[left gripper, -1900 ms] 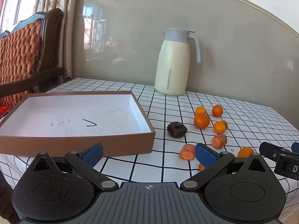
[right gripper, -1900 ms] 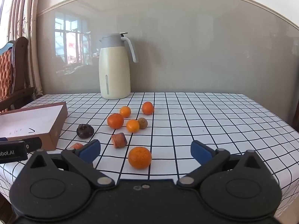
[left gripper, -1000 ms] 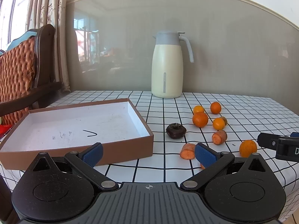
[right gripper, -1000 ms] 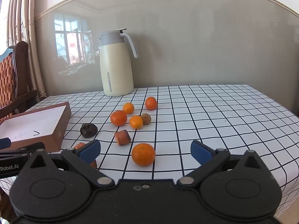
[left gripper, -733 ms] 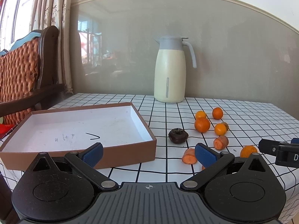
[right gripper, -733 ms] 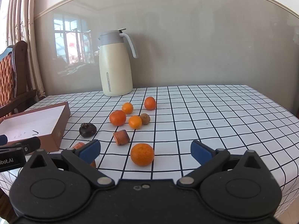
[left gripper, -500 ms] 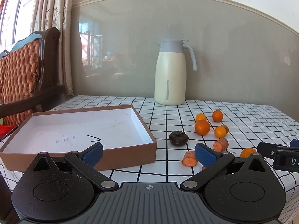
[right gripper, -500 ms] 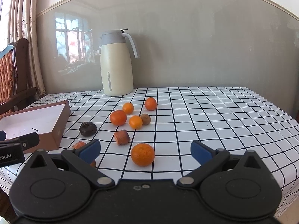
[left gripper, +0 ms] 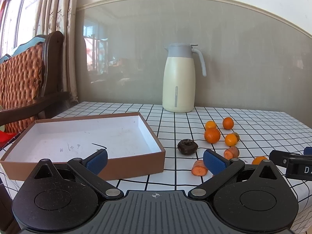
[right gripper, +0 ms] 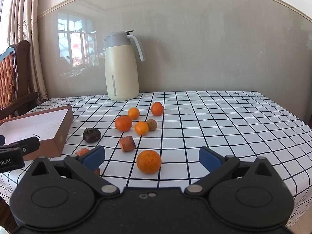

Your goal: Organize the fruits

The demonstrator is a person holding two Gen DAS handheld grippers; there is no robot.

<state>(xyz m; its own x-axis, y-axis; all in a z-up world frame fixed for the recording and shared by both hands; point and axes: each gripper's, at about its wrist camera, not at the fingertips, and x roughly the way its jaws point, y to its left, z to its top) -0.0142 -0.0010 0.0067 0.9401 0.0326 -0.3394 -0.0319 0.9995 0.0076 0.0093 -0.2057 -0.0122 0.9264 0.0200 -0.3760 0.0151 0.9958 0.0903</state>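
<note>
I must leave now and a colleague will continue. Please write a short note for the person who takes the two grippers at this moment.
Left gripper: open, empty, low over the near table edge in front of the shallow brown cardboard box with white inside.
Right gripper: open, empty, facing the big round orange, not touching it.
Things: the box holds no fruit. On the black-and-white checked tablecloth lie the other small oranges, a dark wrinkled round fruit, a small brown round fruit and cut carrot pieces.
Done: nothing sorted yet.
Left: probably move the fruits into the box; the big orange looks easiest first.
</note>
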